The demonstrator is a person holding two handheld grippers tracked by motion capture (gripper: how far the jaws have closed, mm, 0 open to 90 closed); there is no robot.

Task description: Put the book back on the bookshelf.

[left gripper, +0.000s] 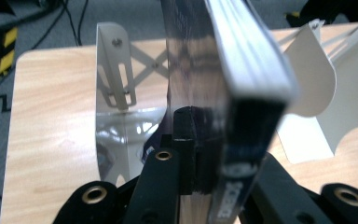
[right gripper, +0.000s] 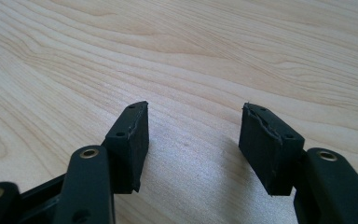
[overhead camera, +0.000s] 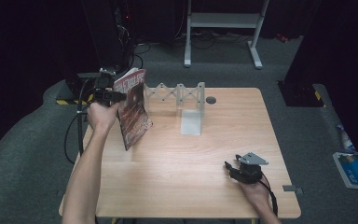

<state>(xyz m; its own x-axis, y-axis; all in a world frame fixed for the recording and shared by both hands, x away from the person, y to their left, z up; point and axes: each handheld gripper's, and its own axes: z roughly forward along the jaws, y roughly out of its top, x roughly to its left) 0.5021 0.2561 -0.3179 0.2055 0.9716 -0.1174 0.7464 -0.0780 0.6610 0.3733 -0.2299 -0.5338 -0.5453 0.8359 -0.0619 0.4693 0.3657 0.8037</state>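
Note:
A book (overhead camera: 133,109) with a dark reddish cover is held upright and slightly tilted over the table's (overhead camera: 205,154) back left part. My left gripper (overhead camera: 116,96) is shut on its upper edge. In the left gripper view the book (left gripper: 242,70) stands edge-on between the jaws of the left gripper (left gripper: 219,140), pages up. A white expanding book rack (overhead camera: 182,93) stands just behind and right of the book, its end plates (left gripper: 116,60) showing on either side. My right gripper (overhead camera: 230,169) rests near the front right of the table, open with nothing between the fingers, over bare wood (right gripper: 193,140).
A round grommet hole (overhead camera: 210,100) sits right of the rack. Beyond the table are a grey metal frame (overhead camera: 223,21) and a dark stand with cables (overhead camera: 105,42). A blue and white item (overhead camera: 354,168) lies on the floor at right.

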